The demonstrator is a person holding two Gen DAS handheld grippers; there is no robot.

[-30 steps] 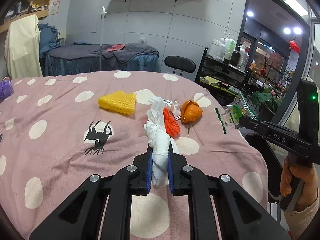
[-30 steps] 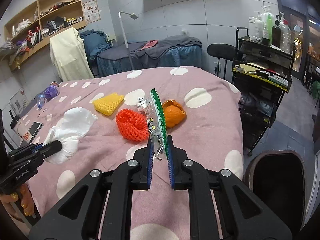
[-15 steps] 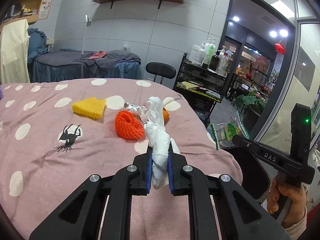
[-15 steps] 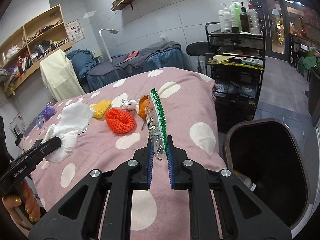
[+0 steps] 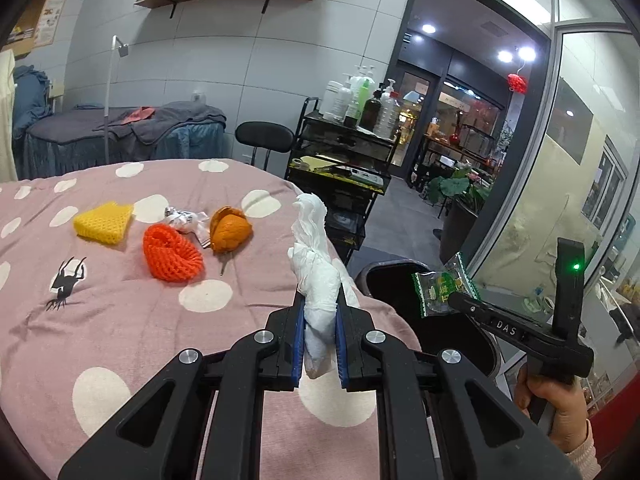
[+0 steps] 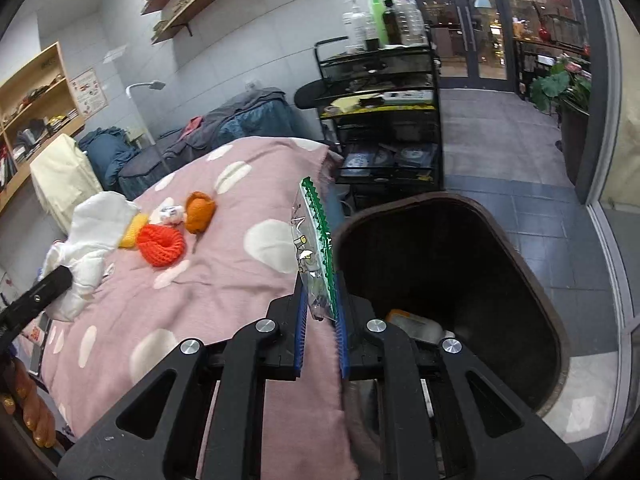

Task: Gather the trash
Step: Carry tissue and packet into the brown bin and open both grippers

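**Both grippers loaded, wrapper held beside the bin**

My left gripper [image 5: 319, 330] is clamped on a wad of white tissue [image 5: 316, 276], which stands up between the blue pads [image 5: 298, 332] and pokes out past them at both ends. It hangs over the near edge of the bed's pink spotted cover [image 5: 120, 320]. My right gripper [image 6: 320, 320] pinches a clear plastic wrapper with a green zigzag edge [image 6: 316, 240]; the wrapper sits upright between its pads [image 6: 301, 334], with only its lower end caught.

In the right wrist view, the wrapper is just at the rim of the dark trash bin [image 6: 532, 292], which stands on the floor against the bed's corner. Something pale with an orange edge [image 6: 412, 322] lies at the bottom of the bin.

On the cover, well behind my grippers, lie an orange foam net [image 5: 172, 254], a yellow foam net [image 5: 103, 223], an orange peel-like piece [image 5: 230, 229] and a small crumpled silvery wrapper [image 5: 182, 218]. The silvery wrapper is between the orange net and the peel, touching or nearly so; I cannot tell which. The yellow net lies apart, to their left.

Beyond the bed stands a black trolley [image 6: 380, 120] with bottles on top.
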